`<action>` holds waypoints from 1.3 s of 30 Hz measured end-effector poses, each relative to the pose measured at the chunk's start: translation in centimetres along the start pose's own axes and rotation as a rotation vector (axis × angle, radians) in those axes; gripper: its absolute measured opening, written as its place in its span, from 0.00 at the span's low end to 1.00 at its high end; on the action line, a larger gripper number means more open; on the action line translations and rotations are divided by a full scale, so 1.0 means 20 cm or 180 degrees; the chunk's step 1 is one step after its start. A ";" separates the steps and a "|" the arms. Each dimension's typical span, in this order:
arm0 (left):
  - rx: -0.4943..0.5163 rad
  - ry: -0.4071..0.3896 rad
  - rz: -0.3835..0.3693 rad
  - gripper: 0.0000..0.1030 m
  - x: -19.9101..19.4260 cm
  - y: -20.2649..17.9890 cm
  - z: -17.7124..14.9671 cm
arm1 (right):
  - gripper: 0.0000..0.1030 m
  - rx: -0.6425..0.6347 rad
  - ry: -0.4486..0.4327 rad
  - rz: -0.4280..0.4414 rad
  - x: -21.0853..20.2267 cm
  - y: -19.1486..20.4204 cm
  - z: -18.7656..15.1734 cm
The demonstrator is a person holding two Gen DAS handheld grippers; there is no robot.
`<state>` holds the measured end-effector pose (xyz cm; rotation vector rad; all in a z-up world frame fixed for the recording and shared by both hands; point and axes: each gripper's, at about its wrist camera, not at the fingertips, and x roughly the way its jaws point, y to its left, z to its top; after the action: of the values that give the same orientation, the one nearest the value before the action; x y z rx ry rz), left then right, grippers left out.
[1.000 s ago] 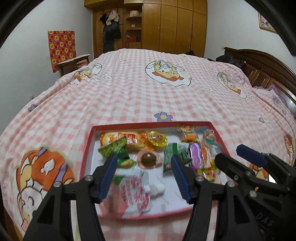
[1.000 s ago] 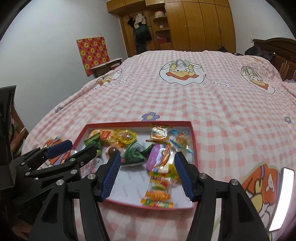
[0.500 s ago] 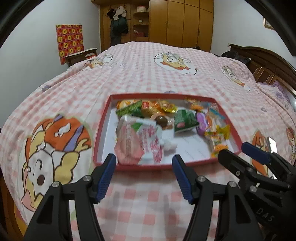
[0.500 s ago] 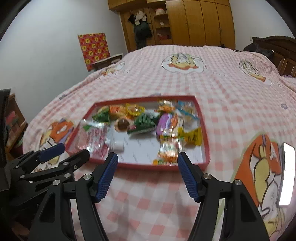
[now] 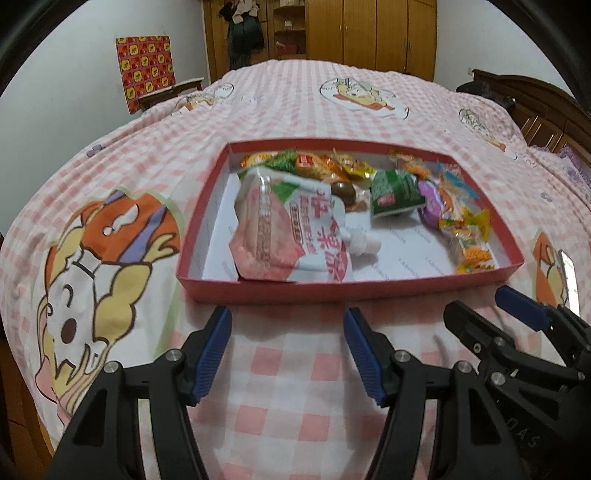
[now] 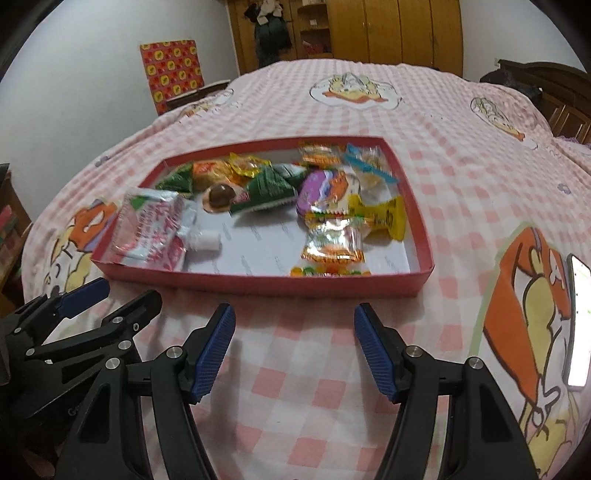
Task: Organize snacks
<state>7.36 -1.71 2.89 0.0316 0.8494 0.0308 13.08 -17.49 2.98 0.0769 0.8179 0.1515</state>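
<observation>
Overhead-lit pink checked bedspread [image 5: 295, 110] (wooden wardrobe [image 5: 369, 33] behind)

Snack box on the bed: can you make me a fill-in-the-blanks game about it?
1. The snacks lie in a shallow box whose walls are the colour ____.
2. The big pink and white pouch lies at the box's ____ end in the left wrist view.
3. Both the left gripper and the right gripper hold ____.
4. The box sits on a pink checked ____.

Missing words: red; left; nothing; bedspread
</observation>
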 end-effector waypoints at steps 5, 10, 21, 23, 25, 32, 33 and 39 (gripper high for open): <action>-0.0013 0.0070 0.0019 0.65 0.04 0.00 -0.02 | 0.66 -0.0004 0.0052 -0.0030 0.03 0.00 -0.01; -0.0011 0.0088 0.0043 0.65 0.06 0.00 -0.02 | 0.66 -0.0007 0.0077 -0.0049 0.04 0.00 -0.02; -0.0009 0.0083 0.0055 0.65 0.06 0.00 -0.03 | 0.66 -0.0008 0.0080 -0.0052 0.05 0.00 -0.02; -0.0005 0.0072 0.0063 0.65 0.06 0.00 -0.03 | 0.67 -0.0008 0.0080 -0.0053 0.05 0.00 -0.02; -0.0002 0.0067 0.0065 0.64 0.06 0.01 -0.03 | 0.67 -0.0008 0.0079 -0.0052 0.05 0.00 -0.02; -0.0005 0.0072 0.0065 0.64 0.06 0.01 -0.03 | 0.66 -0.0008 0.0081 -0.0054 0.05 0.00 -0.02; -0.0005 0.0072 0.0064 0.64 0.06 0.00 -0.03 | 0.66 -0.0008 0.0082 -0.0056 0.05 0.00 -0.02; -0.0004 0.0070 0.0065 0.64 0.06 0.00 -0.03 | 0.67 -0.0007 0.0081 -0.0054 0.05 0.00 -0.02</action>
<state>7.69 -1.56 1.65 0.0389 0.8711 0.0510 13.44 -17.40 2.06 0.0659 0.8434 0.1376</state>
